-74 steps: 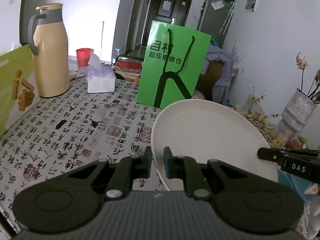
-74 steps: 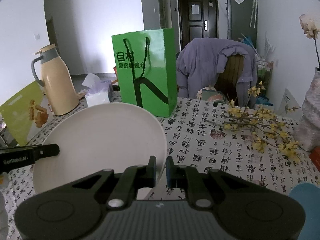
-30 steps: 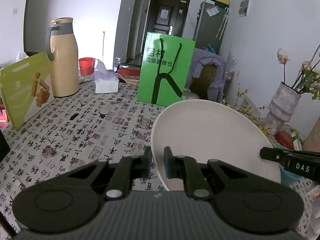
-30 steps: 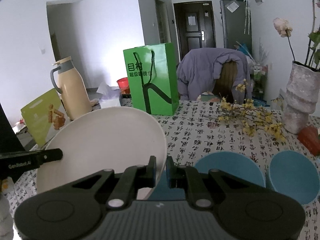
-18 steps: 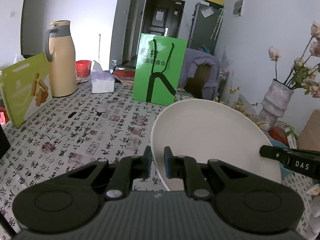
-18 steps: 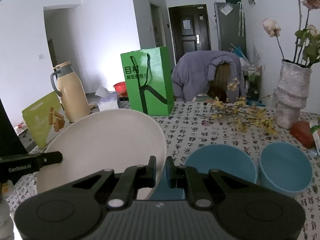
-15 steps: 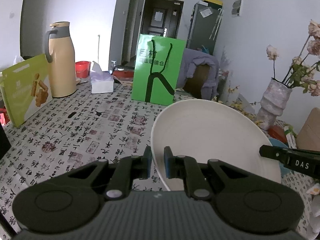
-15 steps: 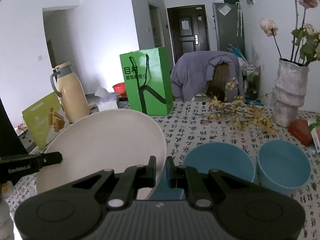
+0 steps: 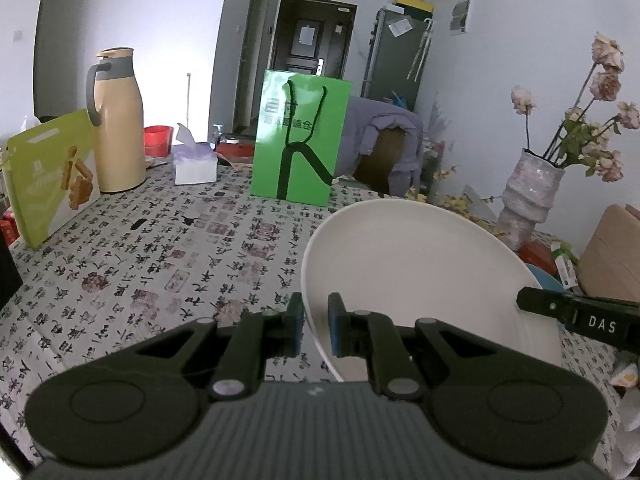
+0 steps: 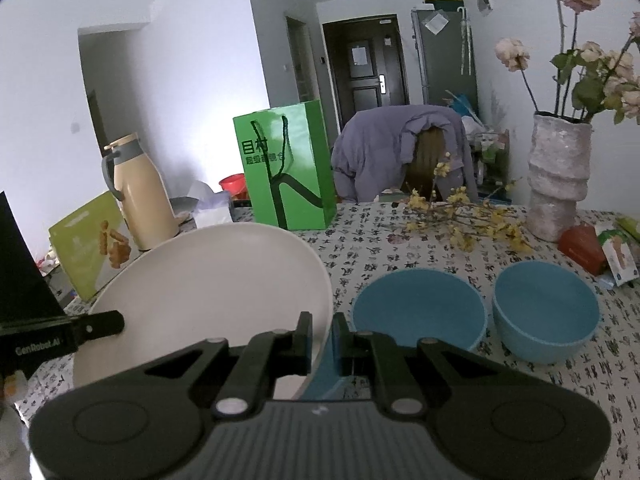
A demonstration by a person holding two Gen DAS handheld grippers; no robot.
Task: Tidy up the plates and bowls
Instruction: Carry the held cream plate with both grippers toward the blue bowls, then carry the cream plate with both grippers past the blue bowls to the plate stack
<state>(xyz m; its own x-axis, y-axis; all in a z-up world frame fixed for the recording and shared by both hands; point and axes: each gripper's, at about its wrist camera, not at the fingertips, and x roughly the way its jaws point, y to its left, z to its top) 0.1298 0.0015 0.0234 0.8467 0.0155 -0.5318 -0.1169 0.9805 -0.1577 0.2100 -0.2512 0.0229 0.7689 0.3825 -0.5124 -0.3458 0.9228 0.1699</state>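
A large white plate (image 9: 416,264) is held up off the table between both grippers. My left gripper (image 9: 314,328) is shut on the plate's left rim. My right gripper (image 10: 322,338) is shut on the right rim of the same plate (image 10: 208,292). Each gripper's tip shows in the other's view, at opposite sides of the plate. Two blue bowls (image 10: 420,308) (image 10: 546,310) stand side by side on the table to the right of the plate. A blue dish (image 10: 320,376) shows just below the plate by my right fingers; its shape is mostly hidden.
The table (image 9: 160,248) wears a cloth printed with characters. A green paper bag (image 9: 300,140), a beige jug (image 9: 116,120), a tissue box (image 9: 196,164) and a snack box (image 9: 52,176) stand at the back and left. A vase of flowers (image 10: 558,176) and yellow sprigs (image 10: 464,216) are at the right.
Both grippers have drawn back together with the plate. The bag and jug now look farther off, and the two blue bowls have come more fully into the right wrist view.
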